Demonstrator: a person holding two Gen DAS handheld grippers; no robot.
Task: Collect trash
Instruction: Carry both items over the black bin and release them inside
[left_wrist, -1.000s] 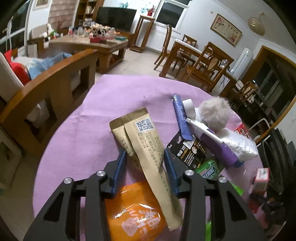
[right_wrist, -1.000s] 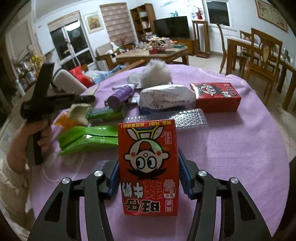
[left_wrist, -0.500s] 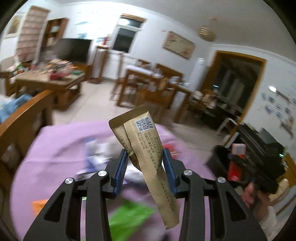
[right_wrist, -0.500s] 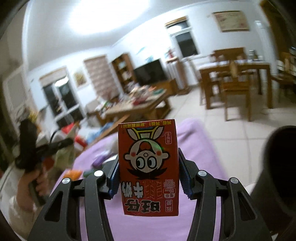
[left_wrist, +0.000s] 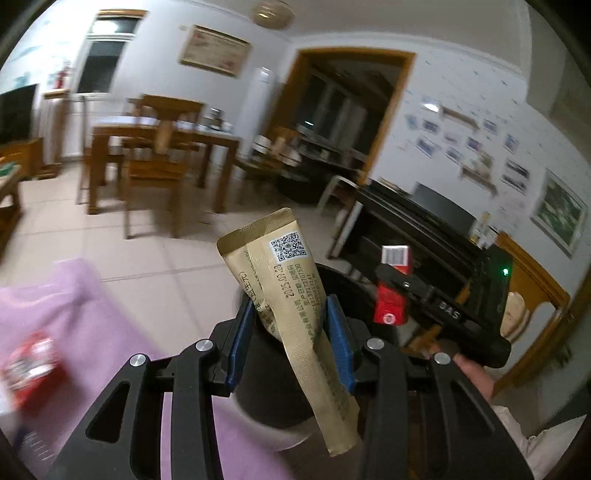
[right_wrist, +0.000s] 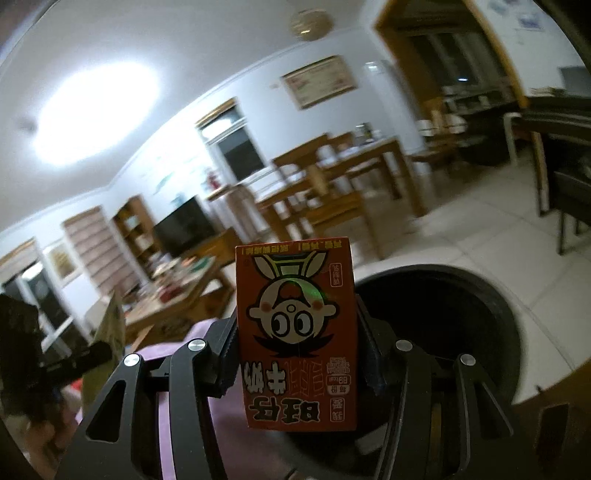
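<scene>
Carrying trash toward the dark bin (right_wrist: 476, 317), your left gripper (left_wrist: 290, 332) pinches a tan sachet (left_wrist: 291, 295) and your right gripper (right_wrist: 297, 339) clamps a red carton (right_wrist: 297, 332) — letting go early risks dropping either beside the rim.

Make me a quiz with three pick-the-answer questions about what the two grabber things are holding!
1. Where is the round black trash bin in the right wrist view?
A. on the wooden dining table
B. just behind and below the right gripper
C. on a shelf

2. What colour is the cartoon-face milk carton?
A. red
B. blue
C. green

3. What is the left gripper doing?
A. standing open with nothing in it
B. lying on the purple cloth
C. pinching a long tan paper sachet

Answers: 1 B, the bin's dark mouth opens right behind the carton. 2 A, its printed face sits on red. 3 C, the blue pads press the sachet's sides.
</scene>
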